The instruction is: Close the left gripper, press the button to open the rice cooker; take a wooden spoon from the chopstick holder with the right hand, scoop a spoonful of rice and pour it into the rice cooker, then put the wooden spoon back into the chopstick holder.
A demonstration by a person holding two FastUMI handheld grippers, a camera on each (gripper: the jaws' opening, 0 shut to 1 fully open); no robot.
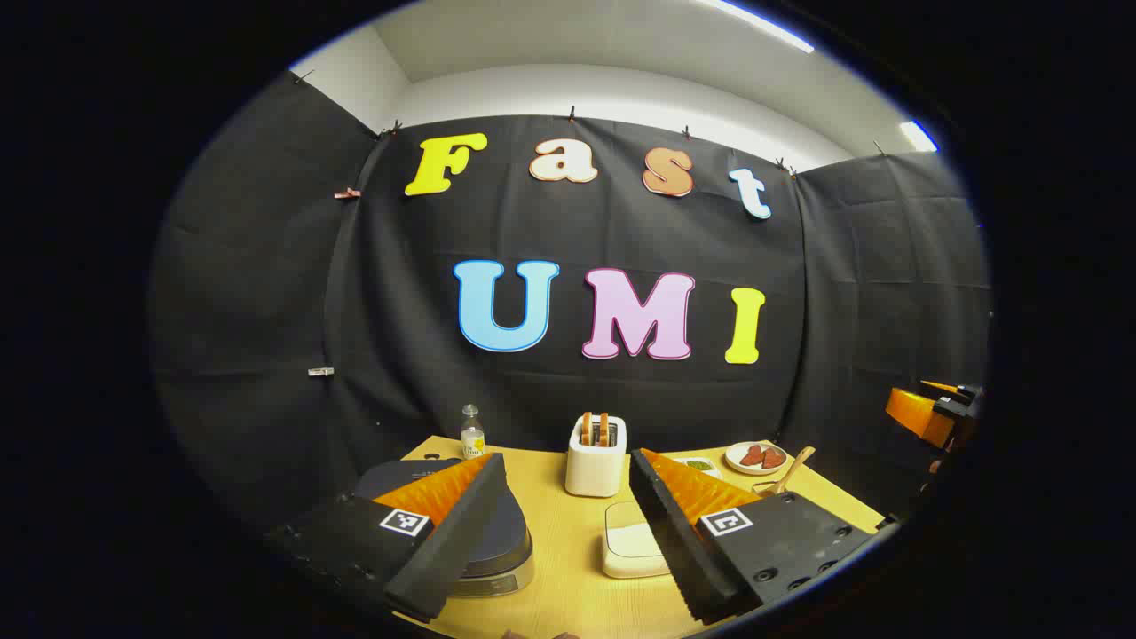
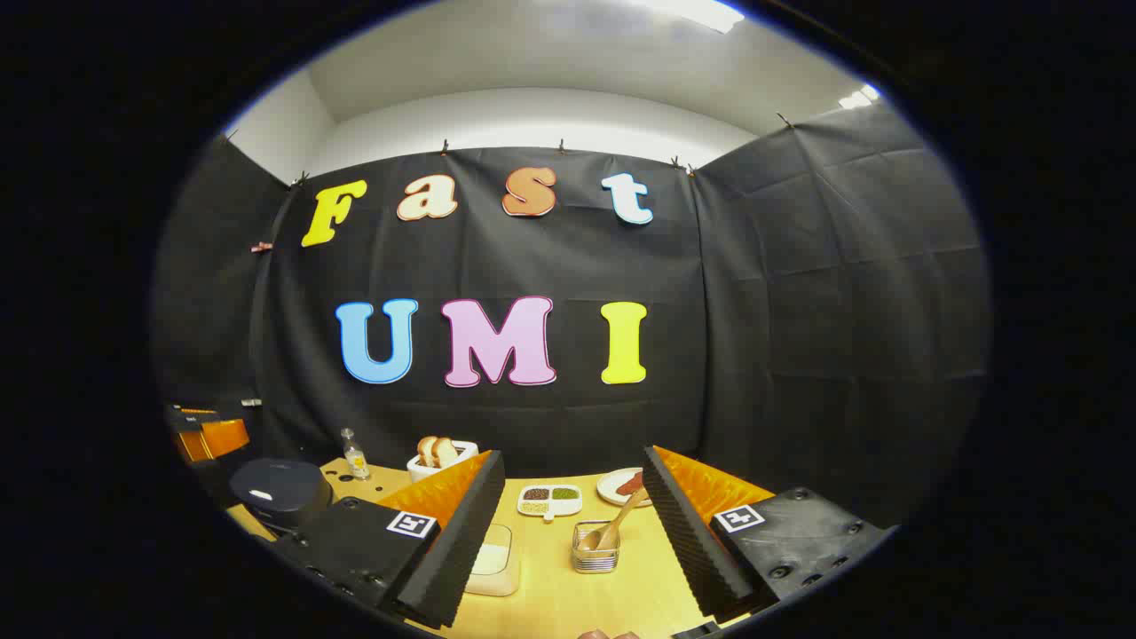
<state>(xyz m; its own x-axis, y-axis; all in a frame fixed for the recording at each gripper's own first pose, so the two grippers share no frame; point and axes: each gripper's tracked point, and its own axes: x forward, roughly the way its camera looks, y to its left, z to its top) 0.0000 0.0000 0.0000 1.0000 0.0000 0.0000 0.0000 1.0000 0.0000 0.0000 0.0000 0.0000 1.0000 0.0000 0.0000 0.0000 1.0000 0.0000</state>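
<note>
The dark rice cooker (image 1: 513, 543) (image 2: 280, 493) sits at the table's left with its lid down, partly behind my left gripper's left finger. My left gripper (image 1: 568, 461) hovers above the table, jaws wide apart and holding nothing. A wooden spoon (image 2: 619, 522) (image 1: 792, 468) leans in the wire chopstick holder (image 2: 595, 550), straight ahead between the fingers of my right gripper (image 2: 572, 461), which is open and empty. A white container of rice (image 1: 632, 541) (image 2: 493, 559) lies mid-table between cooker and holder. Each gripper appears at the edge of the other's view: the right gripper (image 1: 932, 413) and the left gripper (image 2: 209, 435).
A white toaster (image 1: 595, 457) (image 2: 439, 457) with bread stands at the back, a small bottle (image 1: 472, 432) (image 2: 355, 454) to its left. A divided dish of grains (image 2: 550, 500) and a plate (image 1: 756, 457) (image 2: 626, 485) with red pieces sit at the back right. Black cloth walls surround the table.
</note>
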